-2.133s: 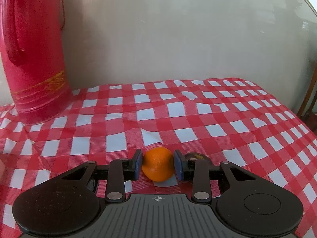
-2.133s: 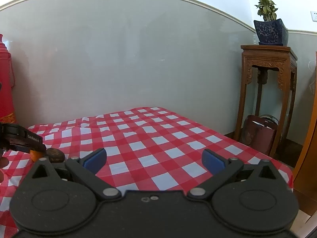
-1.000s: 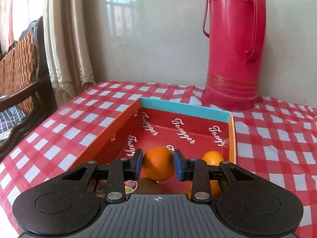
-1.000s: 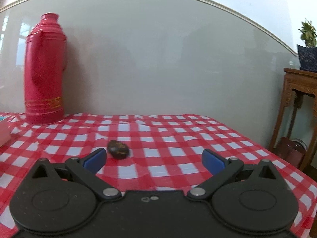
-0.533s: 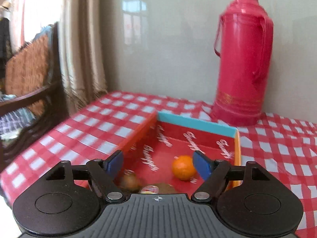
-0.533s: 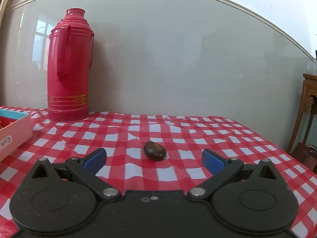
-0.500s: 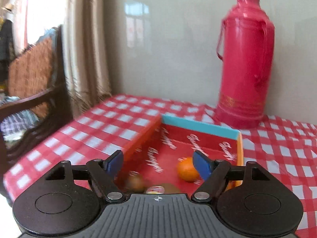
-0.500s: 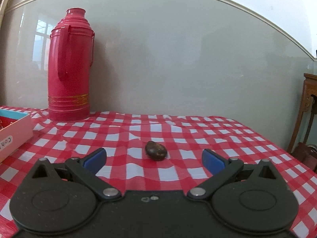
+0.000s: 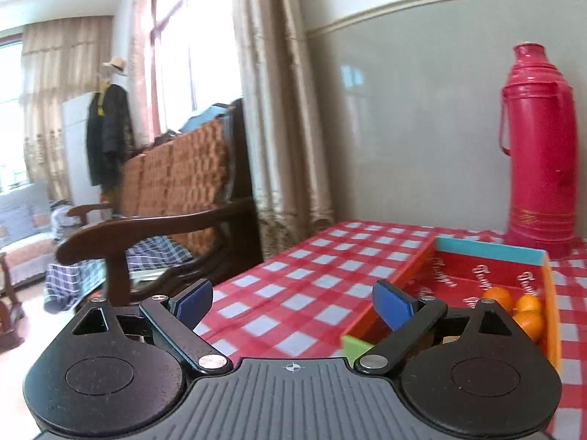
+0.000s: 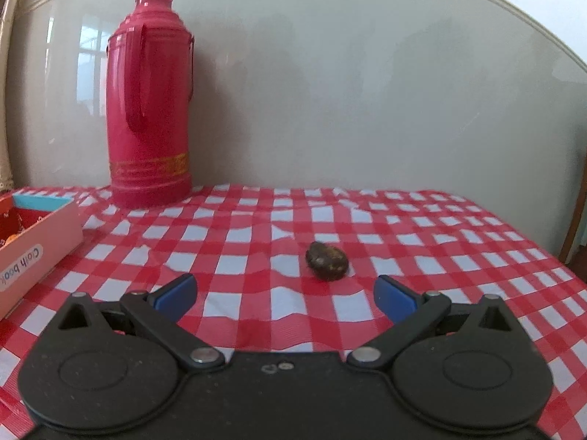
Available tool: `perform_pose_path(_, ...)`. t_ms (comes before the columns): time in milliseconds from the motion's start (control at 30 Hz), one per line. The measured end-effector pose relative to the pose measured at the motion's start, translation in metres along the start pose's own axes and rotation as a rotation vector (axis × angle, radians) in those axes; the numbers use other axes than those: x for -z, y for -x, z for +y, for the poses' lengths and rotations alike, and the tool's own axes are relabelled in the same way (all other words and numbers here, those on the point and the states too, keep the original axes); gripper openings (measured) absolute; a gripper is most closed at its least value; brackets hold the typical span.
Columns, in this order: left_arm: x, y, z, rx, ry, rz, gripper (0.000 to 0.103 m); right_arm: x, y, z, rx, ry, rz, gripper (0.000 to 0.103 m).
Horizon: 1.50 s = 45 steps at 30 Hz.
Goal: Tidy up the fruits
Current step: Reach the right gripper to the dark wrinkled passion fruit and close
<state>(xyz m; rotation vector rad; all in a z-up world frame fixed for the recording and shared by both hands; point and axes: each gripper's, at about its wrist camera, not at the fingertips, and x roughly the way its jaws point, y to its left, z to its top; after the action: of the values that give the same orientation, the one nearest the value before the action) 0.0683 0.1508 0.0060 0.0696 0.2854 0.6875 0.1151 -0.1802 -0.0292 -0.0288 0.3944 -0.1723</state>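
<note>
Three oranges lie in the box near the flask on checked cloth; left gripper opening, empty; right gripper wide, empty.

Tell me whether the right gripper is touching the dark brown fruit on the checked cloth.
Apart. In the right wrist view the right gripper stands open, and the dark brown fruit lies on the checked tablecloth beyond its fingertips, with cloth showing between them.
</note>
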Motion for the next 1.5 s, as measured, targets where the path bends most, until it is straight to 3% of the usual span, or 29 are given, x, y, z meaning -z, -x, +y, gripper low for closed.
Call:
perform_pose_path(300,0.01,-0.001,0.022,-0.088,0.041,-0.029,0.103,-0.012,-0.027,0.006,0.009,0.047,0.062,0.097)
perform_pose_path(500,0.014,-0.016,0.047,-0.149,0.144,0.042,0.103,-0.021,-0.054,0.001,0.038,0.058,0.125,0.097)
perform_pose_path(733,0.02,-0.025,0.057,-0.161,0.156,0.068,0.103,-0.036,-0.089,-0.021,0.066,-0.003,0.178,0.095)
perform_pose_path(900,0.02,-0.024,0.053,-0.155,0.142,0.068,0.103,-0.038,-0.107,-0.033,0.071,-0.038,0.224,0.08)
perform_pose_path(1267,0.018,-0.023,0.05,-0.154,0.12,0.067,0.103,-0.034,-0.122,-0.03,0.055,-0.024,0.259,0.067)
perform_pose_path(1500,0.019,-0.022,0.051,-0.154,0.118,0.068,0.103,-0.036,-0.12,-0.033,0.044,-0.038,0.249,0.043)
